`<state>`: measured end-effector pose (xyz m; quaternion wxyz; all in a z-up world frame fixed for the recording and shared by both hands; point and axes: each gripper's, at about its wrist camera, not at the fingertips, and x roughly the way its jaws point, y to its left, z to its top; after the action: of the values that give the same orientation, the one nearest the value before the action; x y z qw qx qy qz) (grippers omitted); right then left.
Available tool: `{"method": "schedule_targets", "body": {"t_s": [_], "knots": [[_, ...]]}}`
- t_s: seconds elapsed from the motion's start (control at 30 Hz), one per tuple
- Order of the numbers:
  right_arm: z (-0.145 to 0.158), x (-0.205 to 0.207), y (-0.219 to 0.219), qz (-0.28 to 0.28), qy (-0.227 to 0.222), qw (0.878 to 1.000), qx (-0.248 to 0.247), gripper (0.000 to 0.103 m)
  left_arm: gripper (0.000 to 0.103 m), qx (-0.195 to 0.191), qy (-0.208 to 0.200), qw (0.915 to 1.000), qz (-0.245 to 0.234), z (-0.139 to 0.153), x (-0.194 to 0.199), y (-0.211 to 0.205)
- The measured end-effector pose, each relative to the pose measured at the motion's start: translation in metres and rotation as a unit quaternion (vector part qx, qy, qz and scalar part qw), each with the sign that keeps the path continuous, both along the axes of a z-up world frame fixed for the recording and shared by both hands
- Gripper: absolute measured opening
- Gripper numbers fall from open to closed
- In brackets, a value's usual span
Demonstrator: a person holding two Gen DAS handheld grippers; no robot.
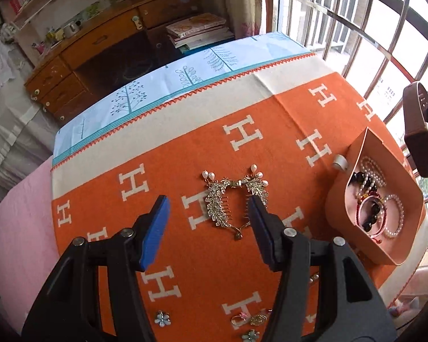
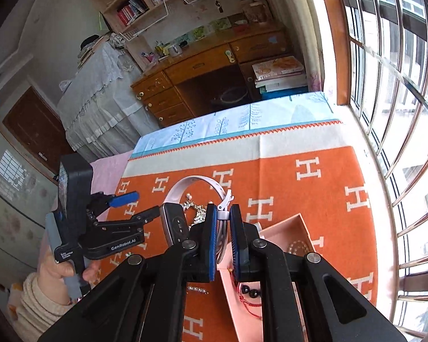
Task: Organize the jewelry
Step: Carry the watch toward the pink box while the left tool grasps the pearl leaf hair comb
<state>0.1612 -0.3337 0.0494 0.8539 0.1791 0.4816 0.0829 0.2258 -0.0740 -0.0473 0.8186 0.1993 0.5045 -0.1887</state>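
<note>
My left gripper (image 1: 208, 208) is open, its jaws on either side of a gold leaf-shaped hair comb with pearls (image 1: 231, 196) that lies on the orange cloth. My right gripper (image 2: 222, 219) is shut on the strap of a pink smartwatch (image 2: 175, 223), held in the air above the pink tray (image 2: 288, 228). The watch also shows at the right edge of the left wrist view (image 1: 421, 139). The tray (image 1: 411, 213) holds pearl and dark bead bracelets (image 1: 369, 196). The left gripper shows in the right wrist view (image 2: 139, 205), open.
An orange cloth with white H letters (image 1: 285, 119) covers the table. Small flower brooches (image 1: 162, 318) and rings (image 1: 239, 320) lie near its front edge. A small white ring (image 1: 340, 163) lies beside the tray. A window with bars (image 2: 399, 85) is on the right, a wooden desk (image 1: 100, 45) behind.
</note>
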Motion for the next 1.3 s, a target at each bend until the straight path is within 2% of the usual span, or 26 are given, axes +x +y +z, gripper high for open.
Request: {"method": "schedule_targets", "body": {"t_s": [0.13, 0.27, 0.43, 0.57, 0.7, 0.9, 0.93, 1.0, 1.1, 1.3], "knots": [[-0.031, 0.005, -0.017, -0.005, 0.037, 0.999, 0.001, 0.009, 0.054, 0.026, 0.009, 0.9980, -0.056, -0.027, 0.006, -0.020], [-0.064, 0.003, -0.025, -0.015, 0.067, 0.998, 0.004, 0.009, 0.051, 0.061, -0.001, 0.9935, -0.096, -0.048, 0.009, -0.033], [-0.082, 0.001, -0.027, -0.012, 0.081, 0.997, 0.004, 0.009, 0.041, 0.079, 0.017, 0.9910, -0.107, -0.066, 0.027, -0.031], [-0.096, 0.003, -0.022, -0.004, 0.088, 0.996, 0.003, 0.009, 0.041, 0.077, 0.050, 0.9882, -0.123, -0.082, 0.037, -0.027], [-0.105, 0.011, -0.024, -0.004, 0.096, 0.995, 0.006, 0.009, 0.041, 0.055, 0.066, 0.9879, -0.129, -0.085, 0.045, -0.024], [-0.116, 0.018, -0.023, -0.005, 0.107, 0.994, 0.012, 0.009, 0.040, -0.013, 0.121, 0.9881, -0.094, -0.087, 0.065, -0.011], [-0.117, 0.018, -0.023, -0.005, 0.107, 0.994, 0.013, 0.009, 0.037, -0.015, 0.121, 0.9883, -0.092, -0.087, 0.066, -0.010], [-0.120, 0.020, -0.023, -0.005, 0.108, 0.994, 0.014, 0.009, 0.023, -0.018, 0.119, 0.9888, -0.088, -0.086, 0.065, -0.009], [-0.124, 0.019, -0.024, -0.005, 0.110, 0.994, 0.018, 0.009, 0.022, -0.041, 0.137, 0.9874, -0.069, -0.084, 0.066, -0.006], [-0.130, 0.017, -0.027, -0.009, 0.111, 0.993, 0.024, 0.009, 0.022, -0.061, 0.130, 0.9892, -0.033, -0.077, 0.054, 0.001]]}}
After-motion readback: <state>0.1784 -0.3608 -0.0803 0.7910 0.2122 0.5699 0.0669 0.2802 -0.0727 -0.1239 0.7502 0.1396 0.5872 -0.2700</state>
